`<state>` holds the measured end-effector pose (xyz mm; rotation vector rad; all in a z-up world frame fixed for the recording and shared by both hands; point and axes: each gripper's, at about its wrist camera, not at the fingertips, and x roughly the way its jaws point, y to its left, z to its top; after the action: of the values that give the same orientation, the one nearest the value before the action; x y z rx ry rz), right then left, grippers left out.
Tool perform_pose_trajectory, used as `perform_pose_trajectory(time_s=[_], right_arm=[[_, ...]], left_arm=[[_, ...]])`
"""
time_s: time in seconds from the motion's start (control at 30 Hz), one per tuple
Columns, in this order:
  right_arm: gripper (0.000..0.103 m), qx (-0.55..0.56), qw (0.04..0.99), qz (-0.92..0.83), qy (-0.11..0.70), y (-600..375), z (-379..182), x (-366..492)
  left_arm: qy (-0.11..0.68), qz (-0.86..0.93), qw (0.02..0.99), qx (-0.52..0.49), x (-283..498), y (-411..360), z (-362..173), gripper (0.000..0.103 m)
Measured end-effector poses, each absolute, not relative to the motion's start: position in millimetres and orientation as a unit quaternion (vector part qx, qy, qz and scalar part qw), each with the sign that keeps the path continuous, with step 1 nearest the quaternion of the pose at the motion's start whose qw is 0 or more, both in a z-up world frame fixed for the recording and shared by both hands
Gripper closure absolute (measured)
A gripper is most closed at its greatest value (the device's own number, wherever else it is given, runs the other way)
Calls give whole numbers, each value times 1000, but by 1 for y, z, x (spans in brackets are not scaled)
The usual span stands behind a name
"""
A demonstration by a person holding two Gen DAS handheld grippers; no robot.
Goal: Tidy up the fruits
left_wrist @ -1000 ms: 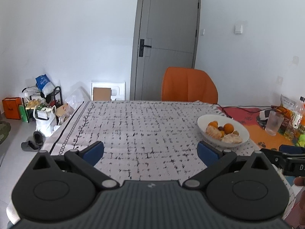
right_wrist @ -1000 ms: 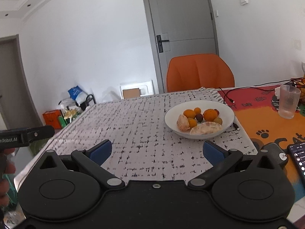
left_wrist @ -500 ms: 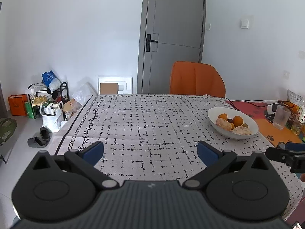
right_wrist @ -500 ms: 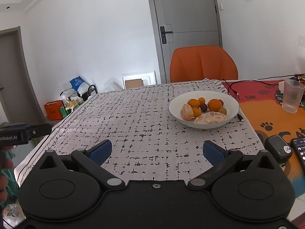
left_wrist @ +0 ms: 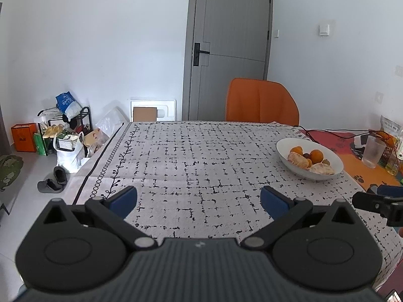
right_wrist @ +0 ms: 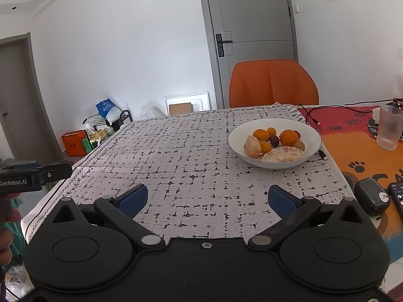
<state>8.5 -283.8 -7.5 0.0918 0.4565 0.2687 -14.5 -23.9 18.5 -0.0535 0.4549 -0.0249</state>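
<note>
- Left gripper [left_wrist: 199, 200]: jaws spread wide, nothing between the blue pads [left_wrist: 124, 198]; it hangs over the near edge of the patterned tablecloth [left_wrist: 191, 156].
- Right gripper [right_wrist: 207, 198]: likewise released, jaws wide apart, nothing held; it also sits above the near part of the cloth.
- White bowl [right_wrist: 312, 132]: at about 1 o'clock from the right gripper and about 2 o'clock from the left one, well apart from both, resting on the far right part of the cloth near its edge.
- Bowl contents: whole oranges [right_wrist: 289, 137], two peeled citrus pieces [right_wrist: 283, 154], a dark plum-like fruit [right_wrist: 274, 140], a small greenish fruit [right_wrist: 299, 145]; all touching or just beside each other.
- Drinking glass [right_wrist: 390, 127]: upright at 2 o'clock on the orange paw-print mat [right_wrist: 352, 151], right of the bowl.
- Black cable [right_wrist: 312, 115]: runs behind the bowl; its plug lies just beside the rim.
- Orange chair [right_wrist: 273, 83]: at 12 o'clock behind the table, in front of the grey door [right_wrist: 248, 25].
</note>
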Motion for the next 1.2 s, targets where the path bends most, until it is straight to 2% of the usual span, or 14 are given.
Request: perform_pose_trajectory(time_s=[1.2], right_arm=[[0, 42, 964, 135, 225, -281, -8, 5]], left_arm=[[229, -14, 973, -26, -15, -22, 15, 0]])
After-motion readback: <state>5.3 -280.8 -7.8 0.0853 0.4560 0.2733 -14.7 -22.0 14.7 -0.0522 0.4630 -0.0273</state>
